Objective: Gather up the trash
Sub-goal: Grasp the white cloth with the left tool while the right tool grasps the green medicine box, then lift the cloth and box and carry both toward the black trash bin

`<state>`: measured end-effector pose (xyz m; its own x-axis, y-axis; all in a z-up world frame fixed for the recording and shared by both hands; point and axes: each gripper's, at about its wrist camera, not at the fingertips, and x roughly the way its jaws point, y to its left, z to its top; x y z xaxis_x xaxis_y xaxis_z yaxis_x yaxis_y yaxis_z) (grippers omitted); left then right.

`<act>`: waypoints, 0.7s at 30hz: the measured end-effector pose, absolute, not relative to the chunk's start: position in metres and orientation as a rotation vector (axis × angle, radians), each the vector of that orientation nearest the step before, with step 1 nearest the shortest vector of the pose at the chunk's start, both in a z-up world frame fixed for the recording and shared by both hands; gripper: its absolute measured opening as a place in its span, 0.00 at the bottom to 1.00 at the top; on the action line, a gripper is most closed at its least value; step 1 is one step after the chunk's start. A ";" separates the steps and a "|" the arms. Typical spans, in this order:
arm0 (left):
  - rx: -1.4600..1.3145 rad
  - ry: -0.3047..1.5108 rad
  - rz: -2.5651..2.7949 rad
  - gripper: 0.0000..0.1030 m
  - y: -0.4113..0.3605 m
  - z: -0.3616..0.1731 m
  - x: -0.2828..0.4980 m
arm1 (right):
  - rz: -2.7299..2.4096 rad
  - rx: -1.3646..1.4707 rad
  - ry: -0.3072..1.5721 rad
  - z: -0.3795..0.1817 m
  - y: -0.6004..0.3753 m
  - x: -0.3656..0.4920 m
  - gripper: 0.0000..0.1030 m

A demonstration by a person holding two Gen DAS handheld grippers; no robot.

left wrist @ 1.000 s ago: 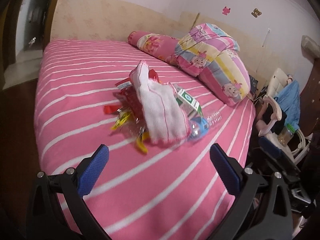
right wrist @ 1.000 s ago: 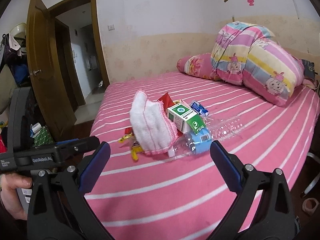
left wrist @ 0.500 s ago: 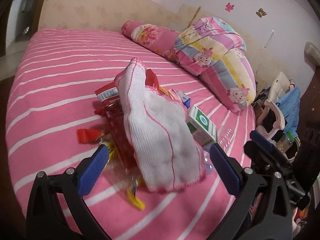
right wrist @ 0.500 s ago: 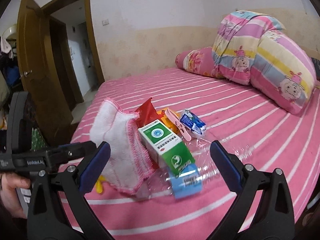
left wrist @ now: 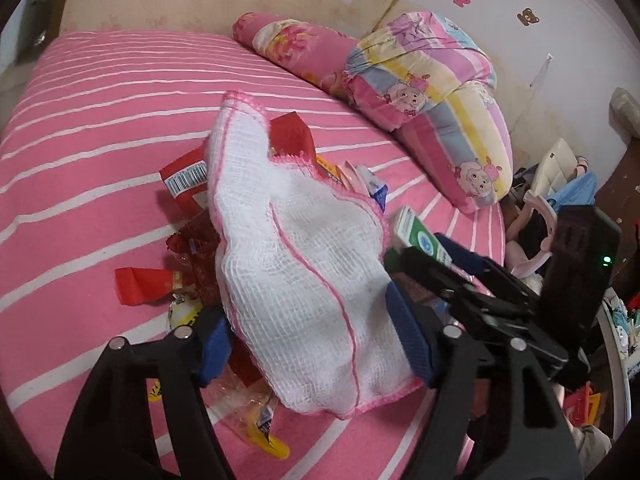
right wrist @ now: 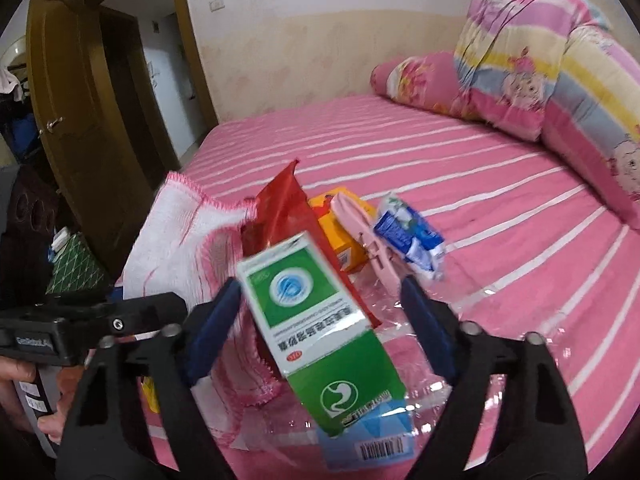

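Note:
A pile of trash lies on the pink striped bed [left wrist: 100, 128]. A white cloth with pink trim [left wrist: 296, 272] drapes over red wrappers [left wrist: 188, 184] and yellow bits [left wrist: 268, 442]. My left gripper [left wrist: 316, 340] is open, its jaws on either side of the cloth's near end. A green and white carton [right wrist: 316, 320] lies on a clear plastic bottle with a blue label [right wrist: 368, 436]. My right gripper [right wrist: 324, 328] is open and straddles the carton. A pink clip [right wrist: 368, 240], an orange box [right wrist: 340, 240] and a blue and white packet [right wrist: 408, 236] lie behind it.
A folded cartoon quilt [left wrist: 436, 92] and a pink bolster pillow [left wrist: 292, 44] lie at the head of the bed. A wooden door [right wrist: 80, 120] stands open at the left. Chairs and clutter [left wrist: 560, 192] stand past the bed's right edge.
Both grippers have moved in close to the pile. The left one's jaws now flank the cloth and the right one's flank the green carton. Both jaw gaps look narrower.

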<state>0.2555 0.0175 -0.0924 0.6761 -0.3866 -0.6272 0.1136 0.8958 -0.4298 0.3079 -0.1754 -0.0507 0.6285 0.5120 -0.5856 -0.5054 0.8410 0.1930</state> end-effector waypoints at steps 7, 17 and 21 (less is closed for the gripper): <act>-0.407 0.785 -0.324 0.27 0.018 -0.093 0.257 | 0.603 -0.058 0.728 -0.062 -0.161 0.305 0.44; -0.395 0.699 -0.373 0.16 0.007 -0.067 0.241 | 0.570 0.036 0.658 -0.040 -0.175 0.291 0.43; -0.400 0.666 -0.375 0.16 0.005 -0.055 0.234 | 0.552 0.055 0.610 -0.027 -0.179 0.277 0.43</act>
